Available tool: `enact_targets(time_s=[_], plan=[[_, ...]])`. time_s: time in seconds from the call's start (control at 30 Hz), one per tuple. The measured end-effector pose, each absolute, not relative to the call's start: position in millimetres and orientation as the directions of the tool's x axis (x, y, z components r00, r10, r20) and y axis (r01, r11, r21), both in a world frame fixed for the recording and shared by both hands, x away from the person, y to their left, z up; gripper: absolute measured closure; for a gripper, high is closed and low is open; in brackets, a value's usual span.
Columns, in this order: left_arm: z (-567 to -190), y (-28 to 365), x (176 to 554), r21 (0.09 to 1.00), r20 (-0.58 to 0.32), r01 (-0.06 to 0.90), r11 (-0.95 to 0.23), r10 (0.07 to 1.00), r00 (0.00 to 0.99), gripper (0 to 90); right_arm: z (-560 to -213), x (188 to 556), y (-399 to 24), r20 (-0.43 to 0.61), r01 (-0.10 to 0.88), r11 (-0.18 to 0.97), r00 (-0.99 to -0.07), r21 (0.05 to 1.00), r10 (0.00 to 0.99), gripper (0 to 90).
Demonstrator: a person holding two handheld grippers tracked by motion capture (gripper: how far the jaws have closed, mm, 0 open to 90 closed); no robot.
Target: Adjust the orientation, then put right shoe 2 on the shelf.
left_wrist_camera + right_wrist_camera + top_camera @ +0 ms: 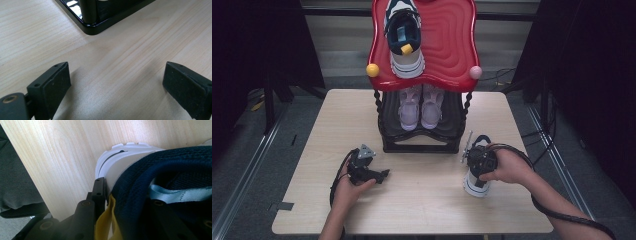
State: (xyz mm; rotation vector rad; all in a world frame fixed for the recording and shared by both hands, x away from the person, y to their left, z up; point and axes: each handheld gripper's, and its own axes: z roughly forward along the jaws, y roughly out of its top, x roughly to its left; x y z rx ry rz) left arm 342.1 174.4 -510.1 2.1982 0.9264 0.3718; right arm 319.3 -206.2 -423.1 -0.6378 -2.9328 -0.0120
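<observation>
Even overhead light on my table; dark surroundings, soft shadows under my jaws, nearby shoe blurred.

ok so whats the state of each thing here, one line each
right gripper: shut on the heel collar of the navy shoe
navy shoe: upright on the table, gripped at the heel
left gripper: open, nothing between its jaws, low over the table
matching navy shoe: lying on the red top shelf
pink shoes: paired side by side on the black lower shelf
</observation>
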Motion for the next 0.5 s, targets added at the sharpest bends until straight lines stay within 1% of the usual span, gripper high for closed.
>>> enact_targets(time_s=[0.03, 0.07, 0.27, 0.33, 0.37, 0.43, 0.47, 0.5], plan=[[-510, 174, 342, 0.709, -0.01, 0.508, -0.49, 0.713, 0.701, 7.1, -423, 319, -206, 0.139, 0.42, 0.907, -0.898, -0.016, 0.418, 69.9], [-510, 174, 342, 0.709, -0.01, 0.508, -0.49, 0.713, 0.701, 7.1, -424, 320, -207, 0.136, 0.406, 0.914, -0.905, -0.005, 0.403, 69.9], [-510, 174, 342, 0.709, -0.01, 0.508, -0.49, 0.713, 0.702, 7.1, -421, 319, -208, 0.132, 0.398, 0.917, -0.909, -0.005, 0.395, 70.1], [-510, 174, 342, 0.708, -0.01, 0.508, -0.49, 0.713, 0.702, 7.2, -419, 318, -208, 0.136, 0.411, 0.912, -0.903, -0.009, 0.408, 70.1], [-510, 174, 342, 0.709, -0.01, 0.508, -0.49, 0.713, 0.701, 7.2, -419, 319, -209, 0.13, 0.393, 0.92, -0.912, 0.001, 0.389, 70.2], [-510, 174, 342, 0.709, -0.01, 0.508, -0.49, 0.713, 0.701, 7.1, -416, 317, -210, 0.134, 0.408, 0.913, -0.904, -0.008, 0.405, 70.6], [-510, 174, 342, 0.709, -0.01, 0.508, -0.49, 0.713, 0.701, 7.2, -413, 317, -212, 0.131, 0.393, 0.919, -0.912, 0.013, 0.388, 70.7], [-510, 174, 342, 0.709, -0.01, 0.508, -0.49, 0.713, 0.701, 7.2, -411, 316, -211, 0.132, 0.4, 0.916, -0.909, 0.012, 0.395, 70.8]])
